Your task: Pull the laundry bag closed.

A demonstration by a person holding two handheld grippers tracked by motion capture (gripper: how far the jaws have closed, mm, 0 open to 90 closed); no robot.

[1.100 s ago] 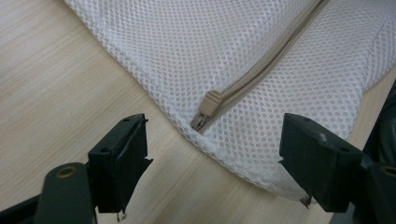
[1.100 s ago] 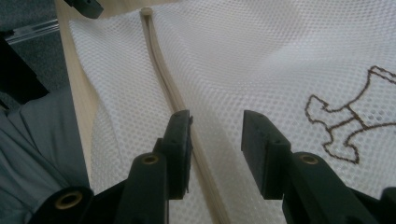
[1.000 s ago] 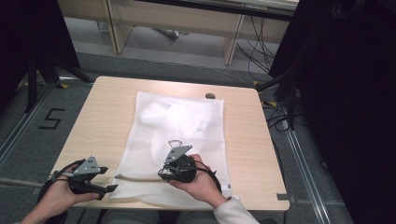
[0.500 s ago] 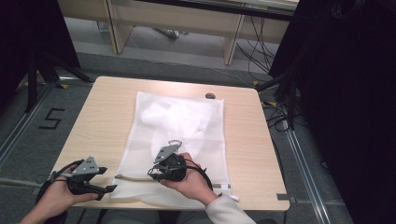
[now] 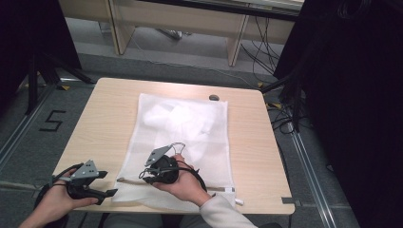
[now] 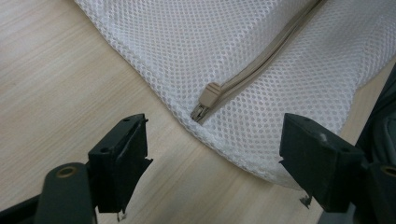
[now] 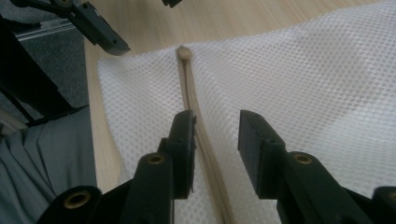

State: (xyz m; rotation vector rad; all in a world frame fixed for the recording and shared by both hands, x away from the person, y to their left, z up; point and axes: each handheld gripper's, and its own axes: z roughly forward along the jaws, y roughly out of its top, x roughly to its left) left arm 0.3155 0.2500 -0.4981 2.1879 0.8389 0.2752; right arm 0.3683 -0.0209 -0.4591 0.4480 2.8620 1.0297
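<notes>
White mesh laundry bag (image 5: 183,142) lies flat on the wooden counter (image 5: 104,118), zipper (image 7: 194,112) along its near edge. Right claw (image 7: 215,130) is over the zipper tape, jaws half-spread and just closing, the tape between them; whether the pads are touching the mesh can't quite be made out. Left claw (image 6: 215,154) hovers off the bag's near-left corner, jaws spread wide, the beige zipper pull (image 6: 208,97) just ahead of them, untouched.
</notes>
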